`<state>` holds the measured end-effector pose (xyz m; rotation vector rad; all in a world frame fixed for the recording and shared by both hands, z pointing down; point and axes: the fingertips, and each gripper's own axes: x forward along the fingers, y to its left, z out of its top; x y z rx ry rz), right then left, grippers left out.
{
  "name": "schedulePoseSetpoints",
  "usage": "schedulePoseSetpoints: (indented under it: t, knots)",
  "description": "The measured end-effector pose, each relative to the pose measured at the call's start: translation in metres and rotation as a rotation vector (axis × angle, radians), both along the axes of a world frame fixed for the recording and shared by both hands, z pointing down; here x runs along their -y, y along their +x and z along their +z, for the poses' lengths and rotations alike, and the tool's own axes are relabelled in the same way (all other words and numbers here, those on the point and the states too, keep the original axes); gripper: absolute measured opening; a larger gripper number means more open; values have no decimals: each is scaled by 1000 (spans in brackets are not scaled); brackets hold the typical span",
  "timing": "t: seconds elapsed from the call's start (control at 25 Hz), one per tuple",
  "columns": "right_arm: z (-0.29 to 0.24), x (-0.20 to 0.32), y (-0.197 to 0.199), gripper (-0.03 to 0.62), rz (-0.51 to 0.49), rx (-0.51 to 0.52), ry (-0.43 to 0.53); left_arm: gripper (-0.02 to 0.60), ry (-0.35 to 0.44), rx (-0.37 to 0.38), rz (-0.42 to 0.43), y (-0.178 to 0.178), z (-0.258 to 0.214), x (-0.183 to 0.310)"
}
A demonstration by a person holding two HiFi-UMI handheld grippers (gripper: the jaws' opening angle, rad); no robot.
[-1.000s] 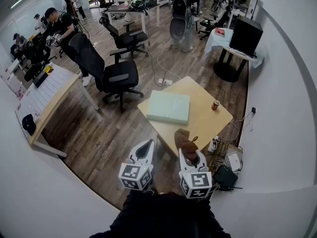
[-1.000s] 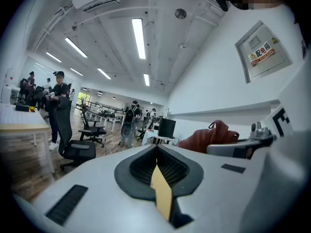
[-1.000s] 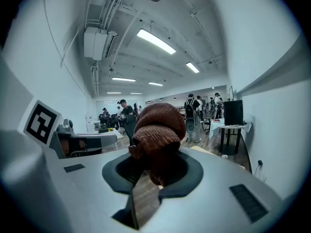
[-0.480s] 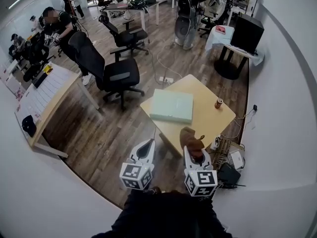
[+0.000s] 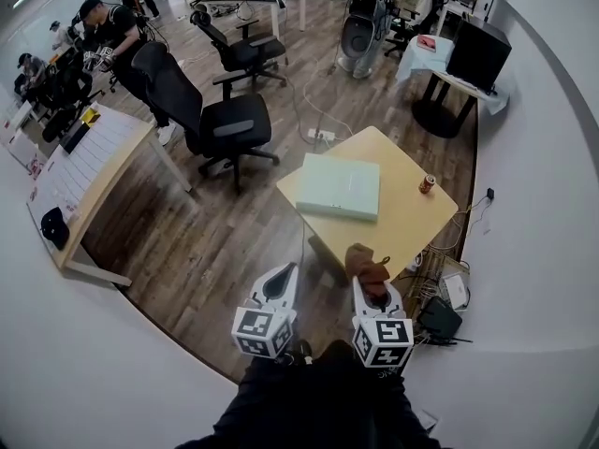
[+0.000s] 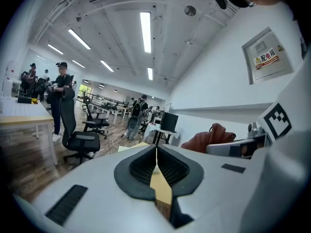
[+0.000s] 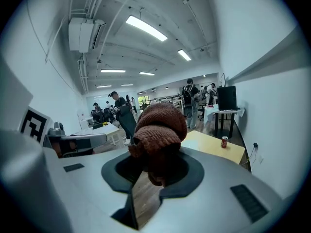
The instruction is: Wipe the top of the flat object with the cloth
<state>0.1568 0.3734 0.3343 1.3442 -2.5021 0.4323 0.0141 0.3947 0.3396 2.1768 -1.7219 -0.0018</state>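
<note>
A pale green flat board (image 5: 340,186) lies on the square wooden table (image 5: 402,223) ahead of me. My right gripper (image 5: 372,283) is shut on a bunched brown knitted cloth (image 5: 366,267) (image 7: 159,130), held just short of the table's near corner. In the right gripper view the cloth fills the space between the jaws and hides the board. My left gripper (image 5: 284,279) (image 6: 156,166) hangs over the wooden floor to the left of the table, jaws shut with nothing in them.
A red can (image 5: 427,184) (image 7: 224,141) stands near the table's right edge. Black office chairs (image 5: 211,124) sit to the left of the table. A long desk (image 5: 89,181) runs at far left. Cables and boxes (image 5: 440,302) lie by the right wall. People stand at the far end of the room.
Both grippers and the view have moved forward toward the table. The brown cloth now sits closer to the table's near corner. Both jaws stay as they were.
</note>
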Motion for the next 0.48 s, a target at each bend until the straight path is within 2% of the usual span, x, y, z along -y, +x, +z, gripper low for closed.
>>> schedulePoseSetpoints:
  t: [0.24, 0.48]
  knots:
    - [22, 6, -9, 114, 12, -28, -66, 35, -67, -31, 1, -15, 28, 7]
    - [36, 55, -9, 114, 22, -29, -96, 35, -94, -38, 18, -15, 44, 58]
